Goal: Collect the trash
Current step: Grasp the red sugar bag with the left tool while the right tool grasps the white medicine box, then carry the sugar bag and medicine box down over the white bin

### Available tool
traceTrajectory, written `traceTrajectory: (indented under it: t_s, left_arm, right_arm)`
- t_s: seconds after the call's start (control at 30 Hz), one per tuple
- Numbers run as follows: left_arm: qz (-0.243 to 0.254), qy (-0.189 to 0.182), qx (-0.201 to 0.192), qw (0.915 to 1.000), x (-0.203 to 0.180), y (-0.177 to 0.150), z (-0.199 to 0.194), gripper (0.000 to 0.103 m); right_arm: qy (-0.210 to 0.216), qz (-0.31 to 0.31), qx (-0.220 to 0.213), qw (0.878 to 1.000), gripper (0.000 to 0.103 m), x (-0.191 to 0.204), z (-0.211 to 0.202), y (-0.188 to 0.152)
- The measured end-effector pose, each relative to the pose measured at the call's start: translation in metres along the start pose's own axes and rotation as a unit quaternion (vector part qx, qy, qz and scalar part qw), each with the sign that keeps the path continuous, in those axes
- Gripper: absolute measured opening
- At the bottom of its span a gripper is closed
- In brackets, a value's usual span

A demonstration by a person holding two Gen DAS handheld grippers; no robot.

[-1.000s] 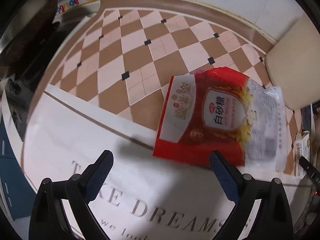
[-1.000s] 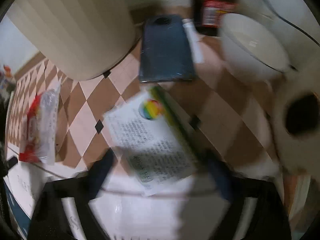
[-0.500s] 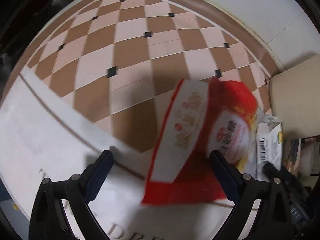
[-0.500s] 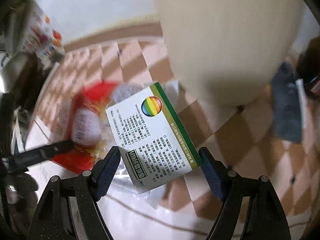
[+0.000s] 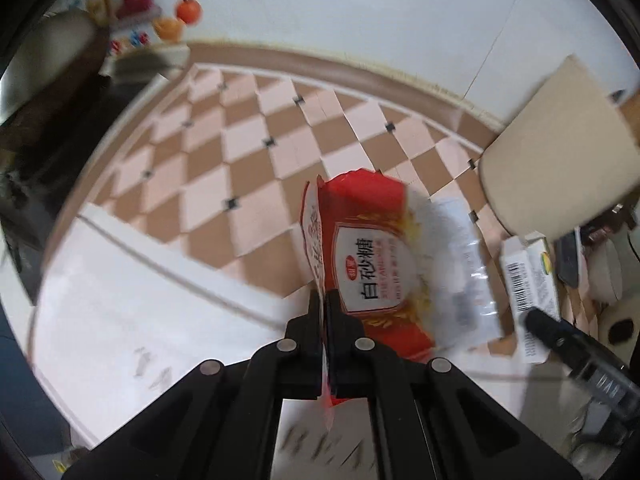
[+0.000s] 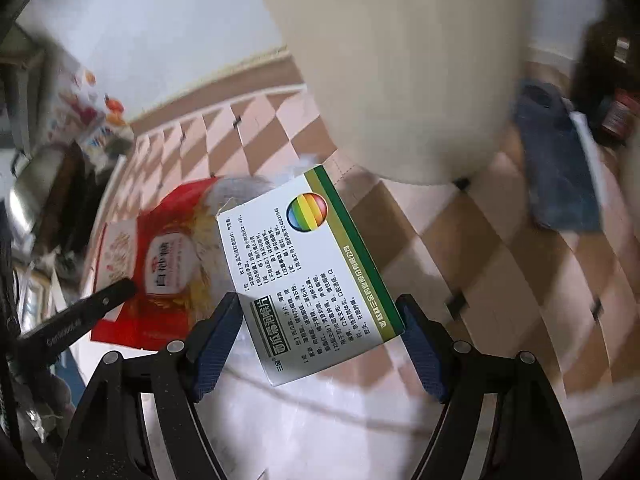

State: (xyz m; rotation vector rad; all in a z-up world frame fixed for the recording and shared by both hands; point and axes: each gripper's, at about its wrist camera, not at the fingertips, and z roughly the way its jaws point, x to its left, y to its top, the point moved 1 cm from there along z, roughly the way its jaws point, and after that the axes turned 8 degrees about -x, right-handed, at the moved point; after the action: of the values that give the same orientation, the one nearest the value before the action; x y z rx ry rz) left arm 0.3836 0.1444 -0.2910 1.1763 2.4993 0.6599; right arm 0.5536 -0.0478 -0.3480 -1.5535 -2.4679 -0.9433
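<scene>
Between the blades of the left hand-held gripper, spread a second ago, the red sugar bag is now pinched by its left edge and lifted off the checkered floor, so one piece is secured. Across the right hand-held gripper, the medicine box is clamped, the bag at its left and the beige bin beyond.

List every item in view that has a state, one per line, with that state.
left gripper: shut on the red sugar bag's edge.
red sugar bag: pinched at one edge, crumpled, its clear end sticking out past the red print.
right gripper: fingers at both sides of the medicine box, holding it.
medicine box: held tilted above the floor, printed back toward the camera.
beige bin: standing upright on the tiled floor.
</scene>
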Motion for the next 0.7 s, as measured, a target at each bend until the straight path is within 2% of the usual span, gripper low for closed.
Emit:
traceTrajectory:
  t_s: [0.13,0.27,0.37,0.53,0.7]
  left_arm:
    - [0.009,-0.005,-0.036,0.9993,0.034,-0.020,-0.051,0.000]
    - [0.030,-0.030,-0.055,0.9976,0.067,-0.055,-0.107,0.000]
    - [0.056,-0.051,-0.059,0.9954,0.093,-0.096,-0.151,0.000]
    - [0.073,-0.078,-0.044,0.9933,0.135,-0.164,-0.208,0.000]
    - [0.067,-0.084,-0.008,0.9942,0.178,-0.232,-0.243,0.000]
  right_arm:
    - [-0.009,0.011,-0.028,0.999,0.079,0.008,-0.049,-0.025]
    - [-0.029,0.020,-0.052,0.998,0.079,0.024,-0.102,-0.072]
    - [-0.049,0.034,-0.057,0.997,0.079,0.036,-0.137,-0.126]
    - [-0.064,0.078,-0.049,0.994,0.079,0.063,-0.183,-0.241]
    - [-0.054,0.103,-0.008,0.993,0.078,0.089,-0.201,-0.356]
